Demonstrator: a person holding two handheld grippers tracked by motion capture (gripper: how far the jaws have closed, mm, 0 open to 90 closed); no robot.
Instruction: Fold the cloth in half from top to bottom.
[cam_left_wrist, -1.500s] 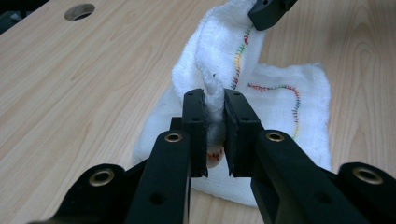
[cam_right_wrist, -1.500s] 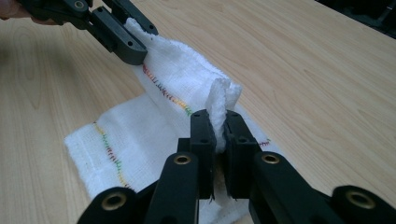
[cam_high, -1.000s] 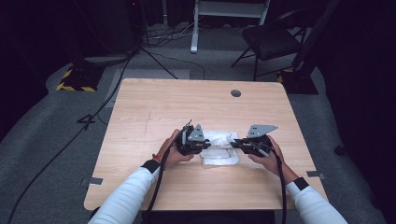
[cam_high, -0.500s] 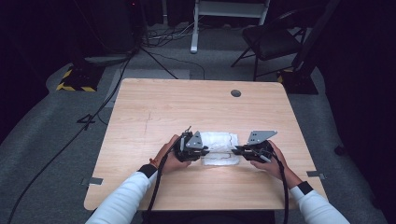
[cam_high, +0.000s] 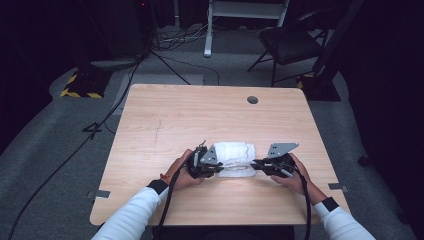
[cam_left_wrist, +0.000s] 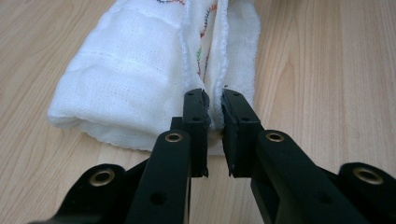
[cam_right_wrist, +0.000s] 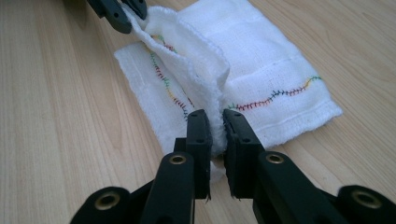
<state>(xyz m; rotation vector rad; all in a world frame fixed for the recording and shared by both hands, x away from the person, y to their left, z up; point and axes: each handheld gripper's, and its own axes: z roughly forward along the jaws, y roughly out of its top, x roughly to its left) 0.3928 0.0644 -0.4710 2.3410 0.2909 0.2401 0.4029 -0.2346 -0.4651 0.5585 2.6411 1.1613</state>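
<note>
A folded white cloth (cam_high: 233, 156) with multicoloured stitching lies on the wooden table (cam_high: 200, 120), between my two hands. My left gripper (cam_high: 214, 166) is at the cloth's left end, its jaws shut on a raised edge of the cloth (cam_left_wrist: 140, 79). In the left gripper view that gripper (cam_left_wrist: 214, 105) pinches the hem. My right gripper (cam_high: 256, 165) holds the opposite end. In the right gripper view the right gripper (cam_right_wrist: 215, 122) is shut on a fold of the cloth (cam_right_wrist: 261, 70), and the left gripper's jaw tips (cam_right_wrist: 122, 13) hold the far corner.
A round cable hole (cam_high: 252, 99) sits near the table's far edge. Behind the table stand a dark chair (cam_high: 290, 45), a white frame (cam_high: 245, 15) and cables on the grey floor. Cables trail from both grippers along my white sleeves (cam_high: 130, 215).
Both hands and grippers have drawn nearer the table's front edge, taking the cloth's gripped edge with them. The cloth's near part has bunched and folded up.
</note>
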